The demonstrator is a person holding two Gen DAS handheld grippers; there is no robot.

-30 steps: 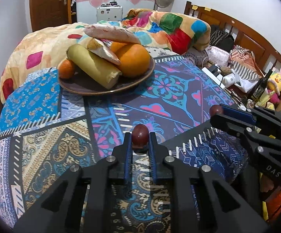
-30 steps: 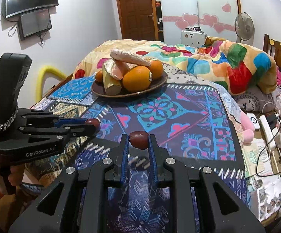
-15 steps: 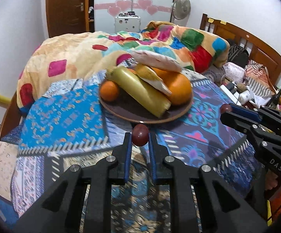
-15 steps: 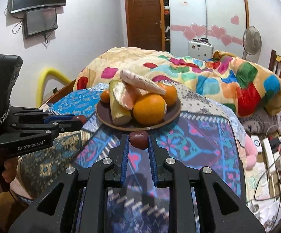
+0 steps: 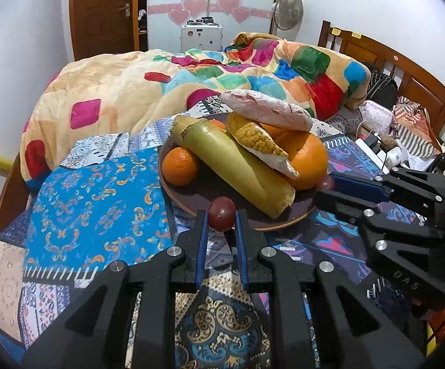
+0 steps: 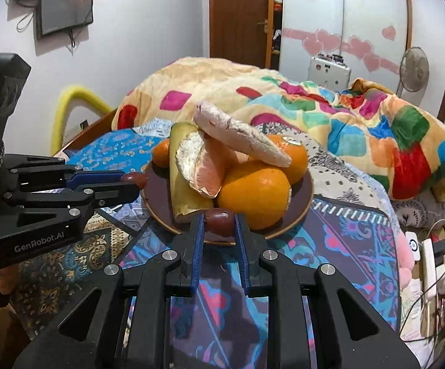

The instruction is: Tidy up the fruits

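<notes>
Each gripper pinches a small, glossy dark-red fruit at the rim of a brown plate piled with oranges: left gripper holding one grape, right gripper another grape.

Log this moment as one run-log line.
left gripper: shut on red grape | right gripper: shut on dark fruit | both at near rim of brown plate | release: not yet
</notes>
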